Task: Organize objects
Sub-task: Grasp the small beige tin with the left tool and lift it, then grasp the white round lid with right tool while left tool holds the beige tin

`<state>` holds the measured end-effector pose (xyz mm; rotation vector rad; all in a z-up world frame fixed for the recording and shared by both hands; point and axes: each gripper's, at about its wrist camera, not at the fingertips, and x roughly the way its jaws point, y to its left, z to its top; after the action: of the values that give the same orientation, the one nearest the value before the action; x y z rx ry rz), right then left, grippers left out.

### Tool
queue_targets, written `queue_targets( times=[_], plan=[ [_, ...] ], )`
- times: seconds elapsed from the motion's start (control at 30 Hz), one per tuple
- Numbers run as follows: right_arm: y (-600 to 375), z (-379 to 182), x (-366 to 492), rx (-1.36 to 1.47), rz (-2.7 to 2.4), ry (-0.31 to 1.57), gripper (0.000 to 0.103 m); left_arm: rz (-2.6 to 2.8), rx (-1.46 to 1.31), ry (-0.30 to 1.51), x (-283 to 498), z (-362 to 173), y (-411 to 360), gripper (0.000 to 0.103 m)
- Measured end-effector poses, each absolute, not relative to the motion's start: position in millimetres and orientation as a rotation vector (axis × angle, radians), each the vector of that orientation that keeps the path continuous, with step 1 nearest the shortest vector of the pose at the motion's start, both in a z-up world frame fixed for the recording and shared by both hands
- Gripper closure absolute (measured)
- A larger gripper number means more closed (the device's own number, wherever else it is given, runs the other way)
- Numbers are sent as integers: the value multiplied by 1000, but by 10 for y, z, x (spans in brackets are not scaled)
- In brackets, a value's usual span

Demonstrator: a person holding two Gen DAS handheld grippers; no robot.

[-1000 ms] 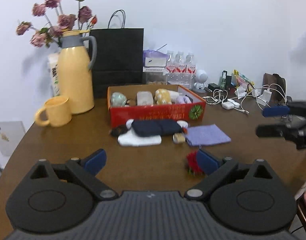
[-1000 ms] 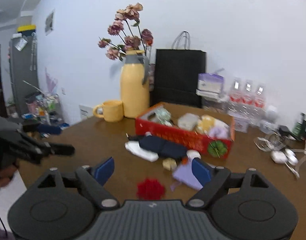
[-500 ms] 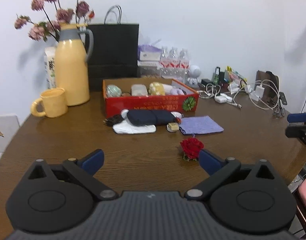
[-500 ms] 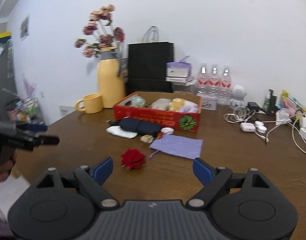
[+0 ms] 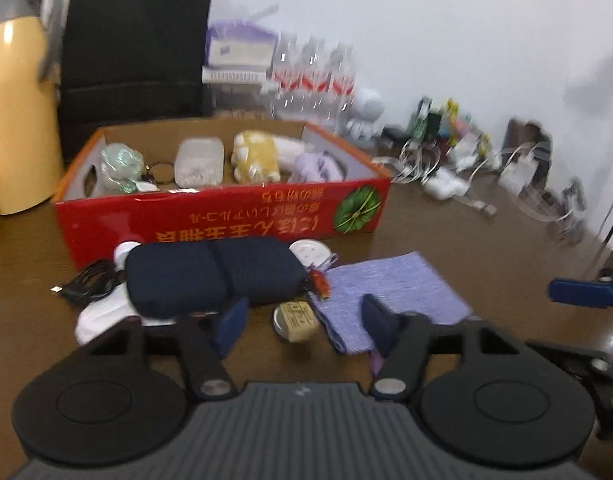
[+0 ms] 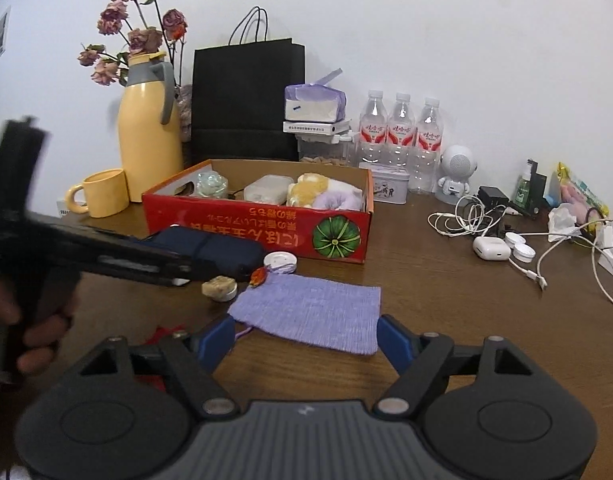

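Broadly, a brown wooden table (image 6: 446,300) spread out beneath both grippers. Ahead of the right gripper (image 6: 306,342) and slightly to its left stood a red cardboard box (image 6: 258,228), open at the top, with a pale green bundle, a clear plastic container, a yellow soft toy and a lilac one inside. Beyond the box rose a black paper bag (image 6: 246,100), and further left a yellow jug (image 6: 148,132) with dried roses, a yellow mug (image 6: 104,192) just beside it.

Directly ahead of the left gripper (image 5: 304,322), just in front of the box, lay a dark navy pouch (image 5: 210,272) on top of something white. A lilac cloth (image 6: 310,312) lay flat on the table right at the right gripper's fingertips, its near edge between them but not pinched (the blue pads stood clear of it on both sides). Those jaws were closing, still released.

The left gripper's jaws were closing too, with a small round tin (image 5: 296,320) on the table between the fingertips and just ahead of them; the pads did not press on it. Its right finger (image 5: 380,326) overlapped the cloth's corner. In the right wrist view a hand (image 6: 34,320) gripped that tool's handle, and a scrap of red showed just left of the right gripper's left finger.
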<state>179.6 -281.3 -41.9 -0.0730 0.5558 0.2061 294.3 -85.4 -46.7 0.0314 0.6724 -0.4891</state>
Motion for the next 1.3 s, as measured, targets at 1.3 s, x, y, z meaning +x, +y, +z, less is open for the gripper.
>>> queue_targets(
  times=[1.3],
  plan=[
    [-1270, -947, 1585, -313, 693, 567, 56, -646, -342, 870, 1962, -592, 316, 80]
  ],
)
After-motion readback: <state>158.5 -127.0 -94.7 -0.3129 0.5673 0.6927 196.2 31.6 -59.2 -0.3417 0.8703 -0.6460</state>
